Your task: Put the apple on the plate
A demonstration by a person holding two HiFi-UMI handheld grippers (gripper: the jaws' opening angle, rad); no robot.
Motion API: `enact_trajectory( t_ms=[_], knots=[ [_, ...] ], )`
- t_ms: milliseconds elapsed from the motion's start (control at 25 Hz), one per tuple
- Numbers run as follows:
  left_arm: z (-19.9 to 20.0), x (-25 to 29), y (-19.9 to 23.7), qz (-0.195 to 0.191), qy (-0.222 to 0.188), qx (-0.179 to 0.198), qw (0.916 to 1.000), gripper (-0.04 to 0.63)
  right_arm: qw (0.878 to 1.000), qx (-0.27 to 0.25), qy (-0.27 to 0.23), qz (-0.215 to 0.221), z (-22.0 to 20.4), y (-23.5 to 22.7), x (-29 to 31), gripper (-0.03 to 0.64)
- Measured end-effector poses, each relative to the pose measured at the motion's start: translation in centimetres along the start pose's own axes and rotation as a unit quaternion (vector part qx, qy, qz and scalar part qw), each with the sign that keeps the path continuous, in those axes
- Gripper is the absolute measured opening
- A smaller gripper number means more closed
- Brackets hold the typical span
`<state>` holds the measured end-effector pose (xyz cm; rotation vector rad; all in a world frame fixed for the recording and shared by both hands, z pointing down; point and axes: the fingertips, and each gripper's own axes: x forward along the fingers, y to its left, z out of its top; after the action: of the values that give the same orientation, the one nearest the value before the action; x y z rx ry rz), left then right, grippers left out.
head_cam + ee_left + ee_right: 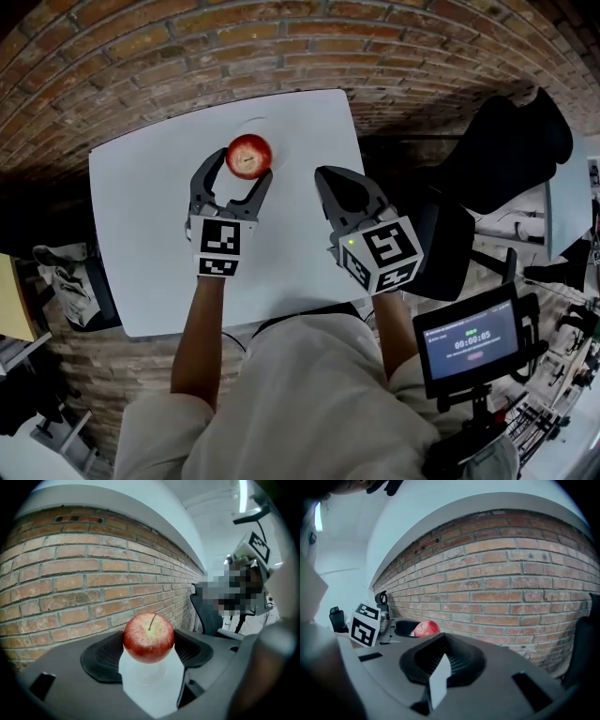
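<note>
- A white counter (141,234) stands against a brick wall (187,37).
- The left gripper (244,167) reaches toward the far edge, one jaw on each side of a red apple (248,155).
- A faint white plate (255,123) rim shows just beyond the apple; whether the apple rests on it cannot be told.
- The right gripper (328,178) is near the counter's right edge, jaws together, nothing in them.
- A black chair (506,141) stands to the right.

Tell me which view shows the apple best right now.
The left gripper view: the apple fills the centre, stem up, pinched between the left tool's pads. The head view shows it small, from above; the right gripper view shows only a small red patch far off.
</note>
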<state>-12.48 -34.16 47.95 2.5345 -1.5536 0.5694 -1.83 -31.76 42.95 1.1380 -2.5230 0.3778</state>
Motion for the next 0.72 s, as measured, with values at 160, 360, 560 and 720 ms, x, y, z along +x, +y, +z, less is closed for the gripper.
enact_trajectory(
  t_ms=[160,360,560,720],
  knots=[
    [-1.2,2.1,0.5,0.0,0.015,0.008,0.9999,0.345,1.0,0.004,0.007,-0.001,-0.6,-0.5,0.5,0.003],
    [-3.0,4.2,1.1,-0.004,0.037,0.012,0.9992,0.346,1.0,0.011,0.013,-0.005,-1.1,-1.3,1.1,0.003],
    [-5.7,6.8,1.2,-0.014,0.068,0.009,0.9975,0.345,1.0,0.017,0.018,-0.008,-1.5,-2.1,1.8,0.003],
    [-7.0,8.6,1.4,-0.019,0.08,0.009,0.9966,0.345,0.999,0.023,0.023,-0.008,-2.1,-2.5,2.2,0.003]
  ],
)
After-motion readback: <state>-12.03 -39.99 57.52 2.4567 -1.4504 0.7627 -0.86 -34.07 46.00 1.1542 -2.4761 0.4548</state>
